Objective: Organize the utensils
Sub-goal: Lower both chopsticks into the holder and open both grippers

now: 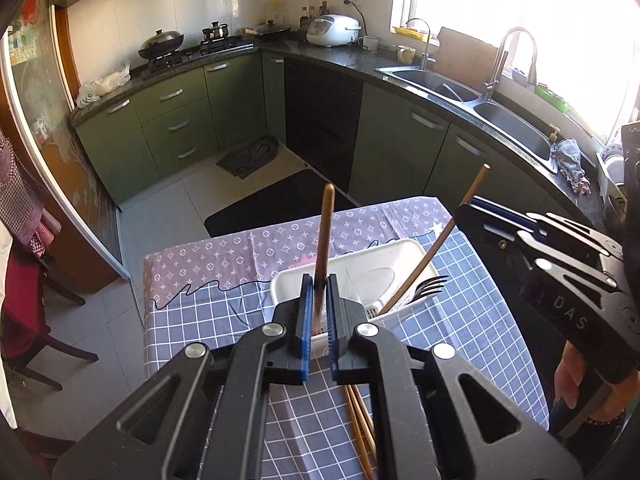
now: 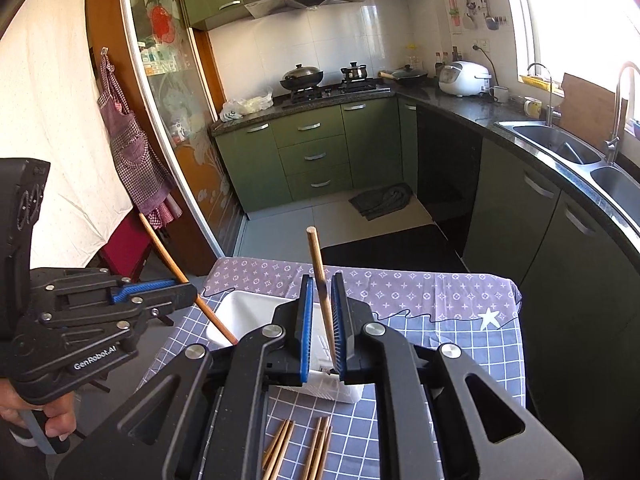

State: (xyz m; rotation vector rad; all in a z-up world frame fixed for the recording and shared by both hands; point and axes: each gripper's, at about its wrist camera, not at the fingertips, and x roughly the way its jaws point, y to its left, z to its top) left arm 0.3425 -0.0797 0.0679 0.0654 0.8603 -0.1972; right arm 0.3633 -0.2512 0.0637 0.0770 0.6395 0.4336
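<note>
My left gripper [image 1: 319, 284] is shut on a wooden chopstick [image 1: 325, 236] that stands nearly upright above the white utensil basket [image 1: 384, 254]. My right gripper [image 2: 321, 284] is shut on another wooden chopstick [image 2: 318, 268], also held over the basket [image 2: 244, 304]; this chopstick shows in the left wrist view [image 1: 448, 232], slanting into the basket. A black fork [image 1: 428, 286] lies in the basket. Several loose chopsticks [image 2: 298, 448] lie on the checked tablecloth [image 2: 440, 360] in front of the basket. Each gripper appears in the other's view: the right one [image 1: 478, 208], the left one [image 2: 188, 292].
The table stands in a kitchen with green cabinets [image 1: 180, 120], a stove with pots [image 1: 188, 46] and a double sink [image 1: 472, 96] at the right. A dark floor mat [image 1: 280, 204] lies beyond the table's far edge. A red chair [image 1: 20, 304] stands at the left.
</note>
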